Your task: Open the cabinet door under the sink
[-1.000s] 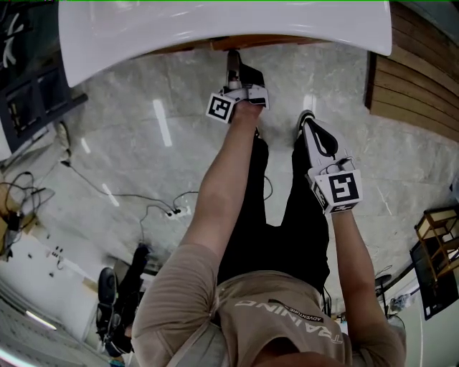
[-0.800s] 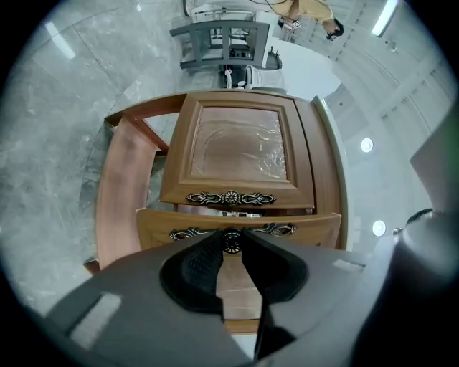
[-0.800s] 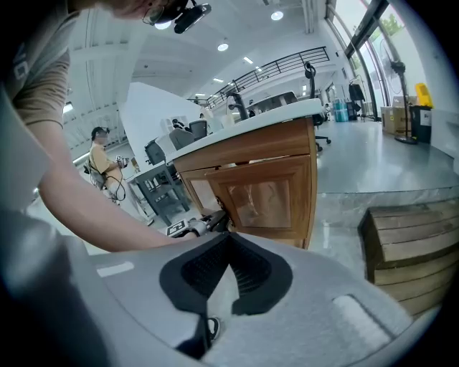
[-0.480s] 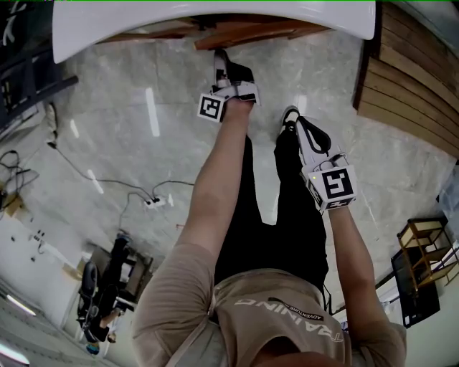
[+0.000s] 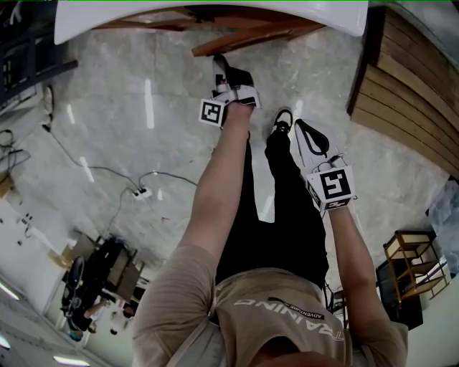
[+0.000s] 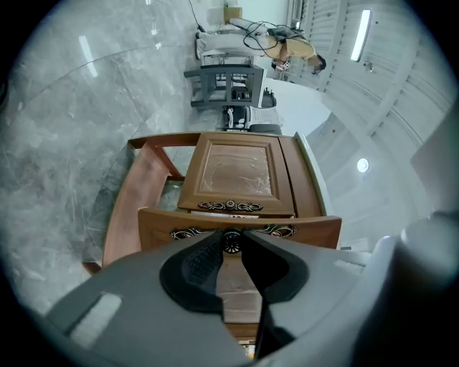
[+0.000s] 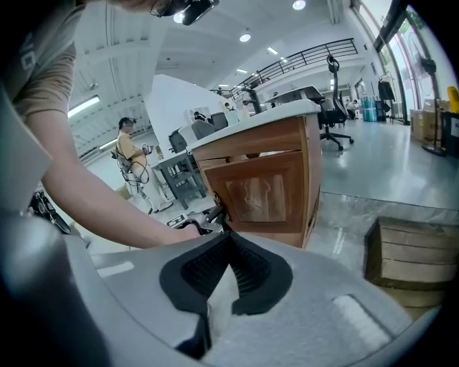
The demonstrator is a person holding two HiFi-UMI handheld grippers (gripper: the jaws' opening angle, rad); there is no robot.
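Observation:
The wooden cabinet [image 7: 265, 183] stands under the white sink [image 5: 215, 18]. One cabinet door [image 5: 251, 37] stands swung out from the front; its edge [image 6: 179, 223] crosses the left gripper view. My left gripper [image 5: 219, 63] [image 6: 231, 236] points level at it, shut on the door's small round knob [image 6: 231, 242]. In the right gripper view it shows at the door's edge [image 7: 209, 215]. A second panelled door [image 6: 237, 172] with an ornate handle looks closed behind. My right gripper [image 5: 301, 129] [image 7: 228, 236] hangs lower right of the door, tips together, holding nothing.
Stacked wooden pallets [image 5: 409, 93] [image 7: 412, 258] lie right of the cabinet. Cables and a power strip [image 5: 140, 192] trail over the marble floor at the left. A small shelf [image 5: 410, 267] stands at the right. Desks and a person [image 7: 130, 154] are far behind.
The door has swung further out from the cabinet front with my left gripper on its knob. My right gripper has drifted up the picture and slightly left.

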